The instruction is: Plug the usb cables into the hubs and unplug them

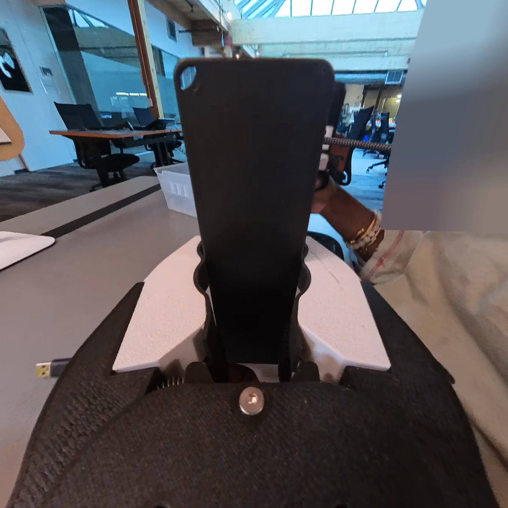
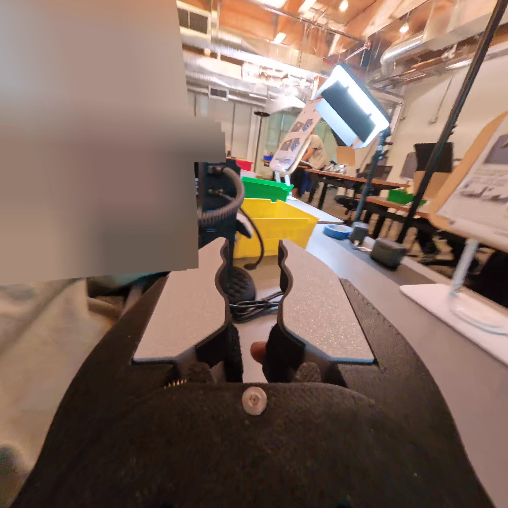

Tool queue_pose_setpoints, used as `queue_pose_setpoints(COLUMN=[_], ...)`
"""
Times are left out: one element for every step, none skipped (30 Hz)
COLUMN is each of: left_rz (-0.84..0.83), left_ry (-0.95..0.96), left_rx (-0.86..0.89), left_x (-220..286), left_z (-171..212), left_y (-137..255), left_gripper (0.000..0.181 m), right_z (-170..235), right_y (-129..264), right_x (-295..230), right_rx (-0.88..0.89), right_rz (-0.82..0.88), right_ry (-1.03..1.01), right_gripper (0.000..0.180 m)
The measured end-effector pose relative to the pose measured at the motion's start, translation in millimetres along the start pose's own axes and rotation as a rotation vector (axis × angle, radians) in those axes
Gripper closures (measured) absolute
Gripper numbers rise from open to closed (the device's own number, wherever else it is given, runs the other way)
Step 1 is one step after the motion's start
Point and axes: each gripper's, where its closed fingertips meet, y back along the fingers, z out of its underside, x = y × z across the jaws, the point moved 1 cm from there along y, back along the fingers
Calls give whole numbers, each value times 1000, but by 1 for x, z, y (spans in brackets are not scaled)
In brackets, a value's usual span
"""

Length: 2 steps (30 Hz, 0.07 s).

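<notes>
My left gripper (image 1: 253, 247) is shut on a flat black plate (image 1: 253, 170) with a hole in one corner. It holds the plate upright, which blocks the middle of the left wrist view. A loose USB plug (image 1: 50, 369) lies on the grey table (image 1: 82, 288) at my left. My right gripper (image 2: 253, 243) is open and empty above the table. Beyond it stands a black hub (image 2: 217, 198) with dark cables (image 2: 236, 192) plugged into it. A black cable bundle (image 2: 255, 305) lies on the table between the fingers. In the left wrist view, the right gripper (image 1: 334, 123) is mostly hidden behind the plate.
A yellow bin (image 2: 277, 222) and a green bin (image 2: 264, 187) stand behind the hub. A blue tape roll (image 2: 336, 231), a small dark box (image 2: 387, 253) and a white document stand (image 2: 467, 310) sit to the right. A clear bin (image 1: 178, 189) is behind the plate. The person's arm (image 1: 354, 220) is at right.
</notes>
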Motion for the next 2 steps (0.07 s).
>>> queue_pose_setpoints(left_rz=[7, 16], left_ry=[-6, -14], left_rx=[-15, -24], left_x=[1, 3], left_z=[3, 6], left_y=[-2, -2], left_gripper=[117, 117], right_z=[-7, -18], right_y=[1, 3], right_x=[5, 9], right_rx=[1, 34], right_rz=[31, 59], right_ry=[44, 71], right_gripper=[146, 145])
